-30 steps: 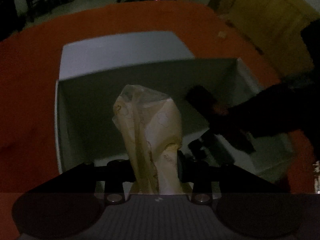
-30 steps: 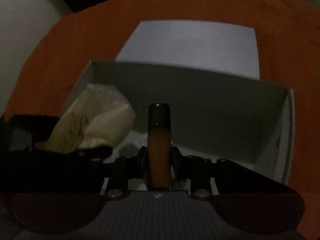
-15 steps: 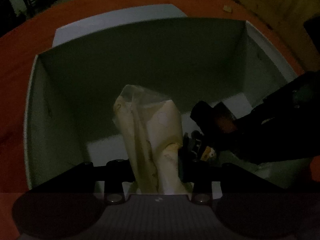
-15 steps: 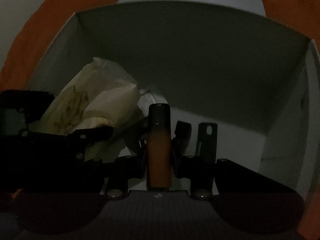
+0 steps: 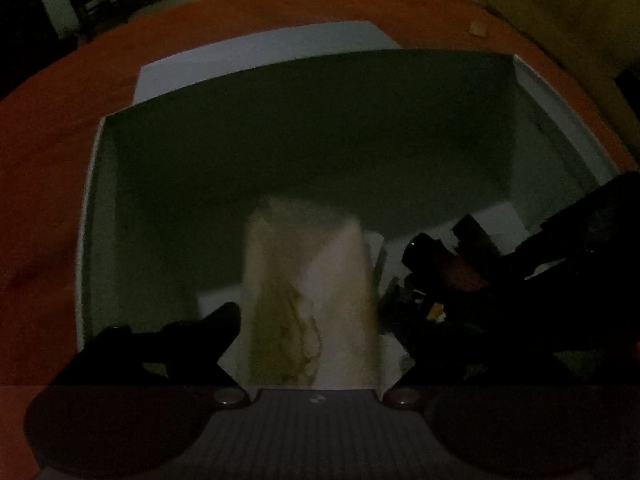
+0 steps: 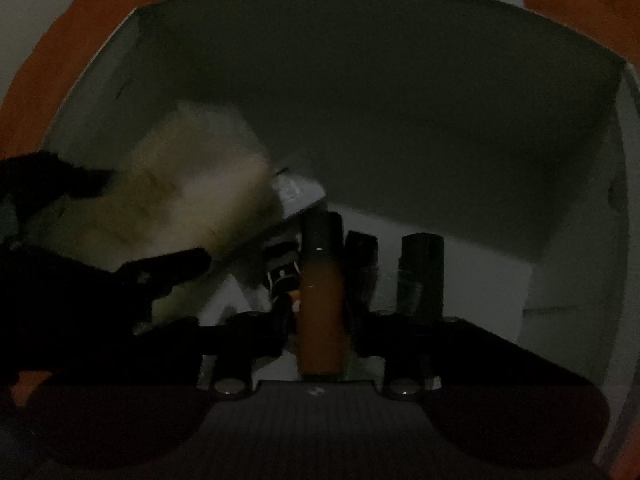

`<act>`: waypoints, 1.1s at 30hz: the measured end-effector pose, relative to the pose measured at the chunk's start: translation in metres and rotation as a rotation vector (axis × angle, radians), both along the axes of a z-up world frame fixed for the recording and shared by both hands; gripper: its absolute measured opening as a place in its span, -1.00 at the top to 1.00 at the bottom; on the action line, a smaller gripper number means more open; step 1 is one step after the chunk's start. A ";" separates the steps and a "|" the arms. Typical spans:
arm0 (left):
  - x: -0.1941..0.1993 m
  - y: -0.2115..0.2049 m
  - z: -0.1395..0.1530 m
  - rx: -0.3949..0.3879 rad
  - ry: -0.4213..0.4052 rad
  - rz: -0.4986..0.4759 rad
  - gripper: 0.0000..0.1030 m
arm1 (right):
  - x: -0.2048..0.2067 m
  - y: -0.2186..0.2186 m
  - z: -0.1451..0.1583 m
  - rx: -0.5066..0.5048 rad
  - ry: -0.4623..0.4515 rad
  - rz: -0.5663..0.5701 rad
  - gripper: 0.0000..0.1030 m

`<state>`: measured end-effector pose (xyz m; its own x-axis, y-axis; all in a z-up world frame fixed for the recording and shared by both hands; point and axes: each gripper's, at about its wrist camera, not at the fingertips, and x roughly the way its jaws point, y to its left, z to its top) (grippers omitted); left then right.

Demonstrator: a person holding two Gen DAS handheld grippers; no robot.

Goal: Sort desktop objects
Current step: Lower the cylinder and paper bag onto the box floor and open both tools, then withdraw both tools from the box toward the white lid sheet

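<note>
A beige crumpled plastic packet (image 5: 308,292) hangs blurred inside the white box (image 5: 92,200), between the spread fingers of my left gripper (image 5: 312,320). Its jaws are opening and the pads stand clear of the packet. In the right wrist view an orange tube with a dark cap (image 6: 320,304) stands upright between the fingers of my right gripper (image 6: 322,316). Those jaws are opening too, with narrow gaps beside the tube. Both grippers point down into the box (image 6: 100,80). The packet (image 6: 200,200) and the left gripper (image 6: 160,272) show at the left there.
The box rests on an orange table cloth (image 5: 40,200), its white lid (image 5: 260,60) behind it. On the box floor lie a small black item with yellow and white marks (image 6: 284,276), dark upright pieces (image 6: 422,272) and a white card (image 6: 300,192). The scene is very dim.
Both grippers sank deeper into the box. The left jaws spread wide and let go of the packet, which now blurs. The right jaws parted slightly around the orange tube.
</note>
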<state>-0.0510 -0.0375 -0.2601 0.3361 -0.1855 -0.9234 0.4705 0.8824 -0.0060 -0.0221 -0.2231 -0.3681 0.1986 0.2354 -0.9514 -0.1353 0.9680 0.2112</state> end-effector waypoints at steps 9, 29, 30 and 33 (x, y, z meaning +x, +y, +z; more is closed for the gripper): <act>-0.006 -0.004 0.003 0.044 -0.075 -0.001 -1.00 | 0.006 -0.020 -0.001 0.024 0.001 -0.081 -0.41; 0.033 0.017 0.068 -0.075 0.008 0.009 -0.99 | 0.018 -0.029 0.065 0.153 -0.154 -0.039 -0.63; 0.041 0.020 0.082 -0.079 -0.035 0.013 -0.99 | 0.023 -0.032 0.082 0.165 -0.208 -0.027 -0.87; 0.074 0.028 0.110 -0.077 -0.122 0.010 -0.99 | 0.044 -0.042 0.130 0.166 -0.387 -0.002 -1.00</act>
